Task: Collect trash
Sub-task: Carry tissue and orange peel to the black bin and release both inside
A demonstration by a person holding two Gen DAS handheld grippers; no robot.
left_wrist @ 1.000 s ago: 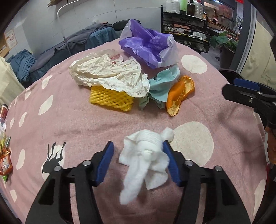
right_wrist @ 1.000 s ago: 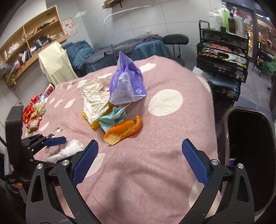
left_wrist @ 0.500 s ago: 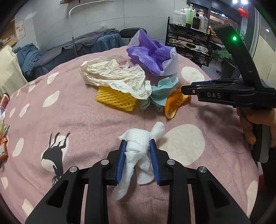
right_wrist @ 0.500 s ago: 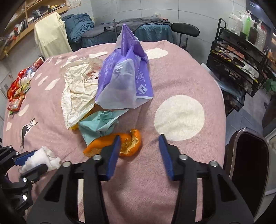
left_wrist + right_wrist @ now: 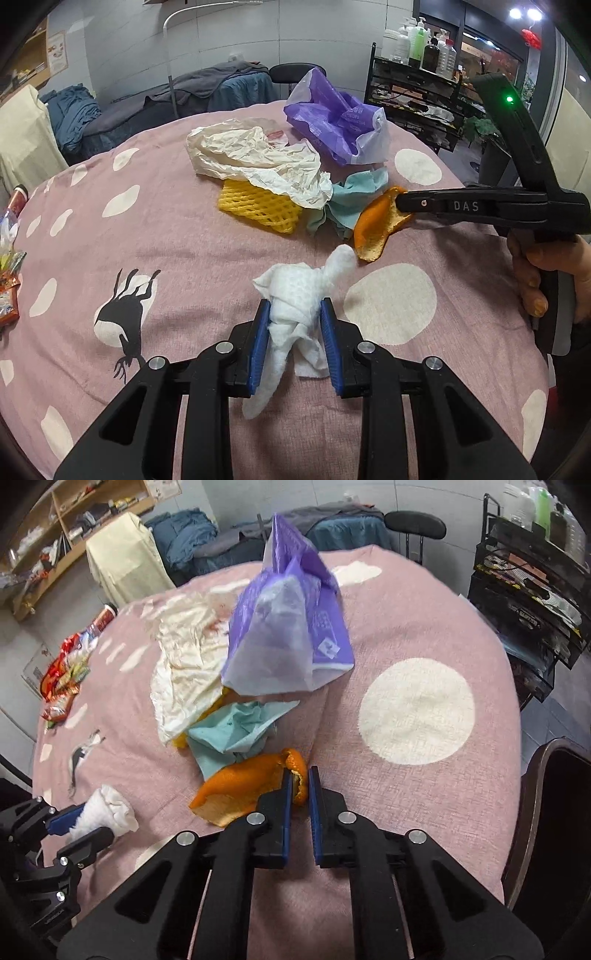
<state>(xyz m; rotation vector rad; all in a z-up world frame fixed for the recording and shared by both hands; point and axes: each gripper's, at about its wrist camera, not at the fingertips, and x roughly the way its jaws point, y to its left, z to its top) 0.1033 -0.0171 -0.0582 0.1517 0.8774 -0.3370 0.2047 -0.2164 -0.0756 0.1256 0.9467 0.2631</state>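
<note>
Right gripper (image 5: 300,788) fingers having just closed, pinching orange peel (image 5: 243,782) by its near end | peel's long axis running leftward | left gripper (image 5: 293,334) clamping white tissue wad (image 5: 299,295) | dark bin (image 5: 554,830) sitting beside right hand, nearer.

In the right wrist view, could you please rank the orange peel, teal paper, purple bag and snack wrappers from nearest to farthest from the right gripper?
From the right gripper:
1. Orange peel, pinched at its tips.
2. Teal paper, just beyond, slightly left.
3. Purple bag, farther back, centre.
4. Snack wrappers, far left table edge.
</note>
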